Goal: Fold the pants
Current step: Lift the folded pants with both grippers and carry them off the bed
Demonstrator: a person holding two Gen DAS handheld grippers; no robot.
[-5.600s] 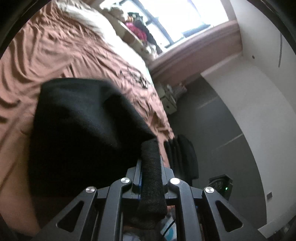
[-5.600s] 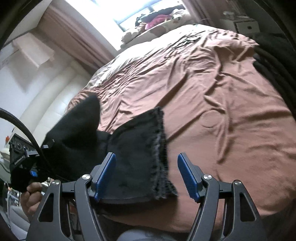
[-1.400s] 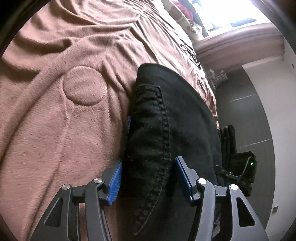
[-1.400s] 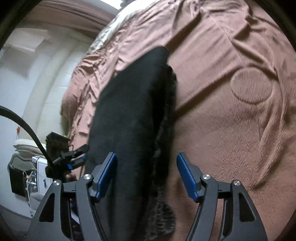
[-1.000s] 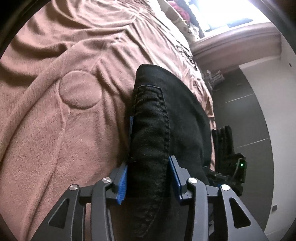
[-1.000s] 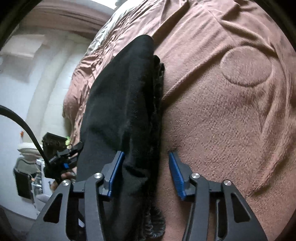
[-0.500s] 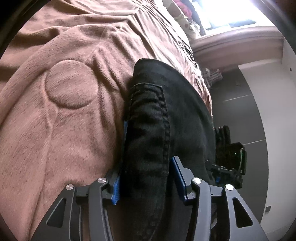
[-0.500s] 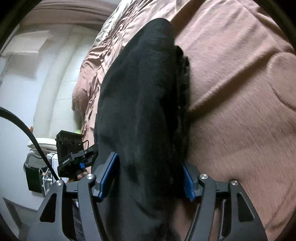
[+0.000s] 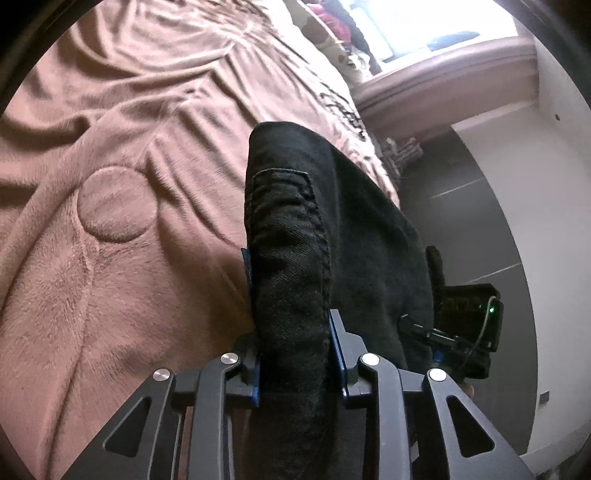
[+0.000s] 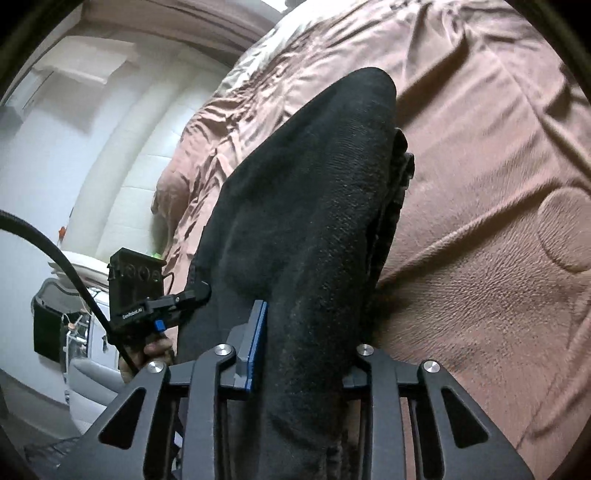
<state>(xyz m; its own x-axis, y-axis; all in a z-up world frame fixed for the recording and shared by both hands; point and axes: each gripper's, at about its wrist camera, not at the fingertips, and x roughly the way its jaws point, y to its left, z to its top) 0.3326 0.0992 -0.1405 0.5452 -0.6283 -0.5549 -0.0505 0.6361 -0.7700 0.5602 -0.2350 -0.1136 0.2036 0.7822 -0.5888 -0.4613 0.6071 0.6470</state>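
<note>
The black pants (image 9: 332, 206) lie folded into a thick bundle on the brown blanket (image 9: 110, 295). In the left wrist view my left gripper (image 9: 293, 332) has its jaws closing on the end with the stitched pocket seam, and both blue pads press the cloth. In the right wrist view my right gripper (image 10: 303, 347) is closing on the other end of the pants (image 10: 317, 206). Its left blue pad touches the fabric and its right pad is hidden behind it. Each view shows the other gripper's black body beyond the bundle.
A round raised mark (image 9: 114, 206) sits in the blanket beside the pants. Pillows and a bright window (image 9: 388, 33) are at the bed's far end. A dark floor and white wall (image 9: 535, 192) lie past the bed's edge. A hand (image 10: 151, 350) holds the other gripper.
Both grippers' jaws stood wider around the pants' ends and have now narrowed onto the cloth. The bundle has risen a little off the blanket.
</note>
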